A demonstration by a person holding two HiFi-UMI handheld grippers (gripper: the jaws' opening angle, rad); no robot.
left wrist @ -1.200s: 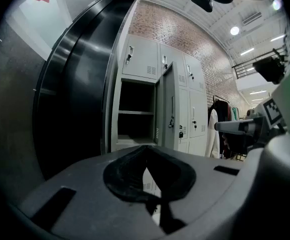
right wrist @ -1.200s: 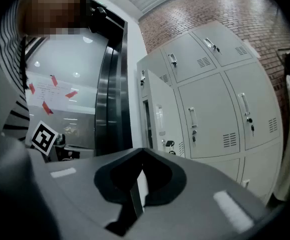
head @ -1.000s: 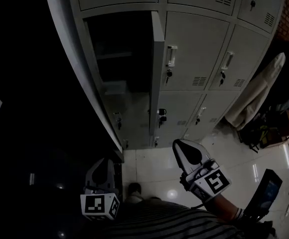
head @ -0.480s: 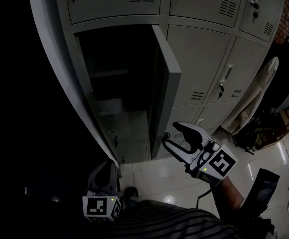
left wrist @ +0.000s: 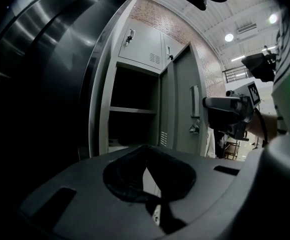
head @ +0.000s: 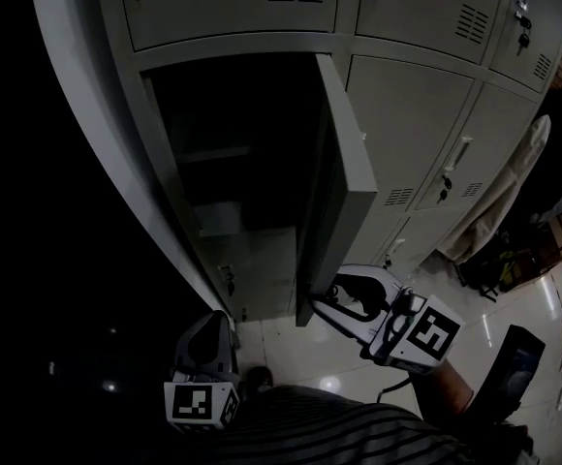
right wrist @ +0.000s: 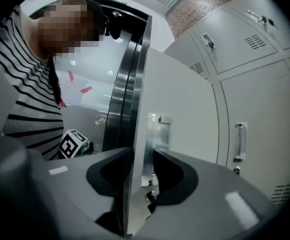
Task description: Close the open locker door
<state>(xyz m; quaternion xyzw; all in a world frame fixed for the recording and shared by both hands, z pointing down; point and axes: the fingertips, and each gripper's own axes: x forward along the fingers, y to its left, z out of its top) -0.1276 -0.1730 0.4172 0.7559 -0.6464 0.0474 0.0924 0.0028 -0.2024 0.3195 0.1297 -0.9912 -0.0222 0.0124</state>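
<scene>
Locker door (head: 347, 177) stands ajar, swung out from the cabinet and rising straight above the right tongs (head: 331, 294), which have it by the lower part of its free edge. In the right gripper view the right tongs (right wrist: 141, 159) are closed down to the thickness of the sheet. One jaw lies against the inner side of the locker door (right wrist: 185, 99), the other against its outer face. The handle (right wrist: 157, 134) sits on that outer face, just beyond the outer jaw.

The open compartment (head: 233, 143) lies up and to the left of the right tongs, with a shelf (head: 213, 153) across it.

The left tongs (head: 213, 332) hang low, down and to the left of the right tongs, well apart from the door and close to the person's striped shirt (head: 339, 434). In the left gripper view the left tongs (left wrist: 146, 154) have their jaws pressed together at the tips, with nothing between them. Ahead of them and to the right is the locker door (left wrist: 182, 104), with the right tongs (left wrist: 230, 111) just beside its handle (left wrist: 194, 101). The glossy floor (head: 300, 347) shows below both tongs
</scene>
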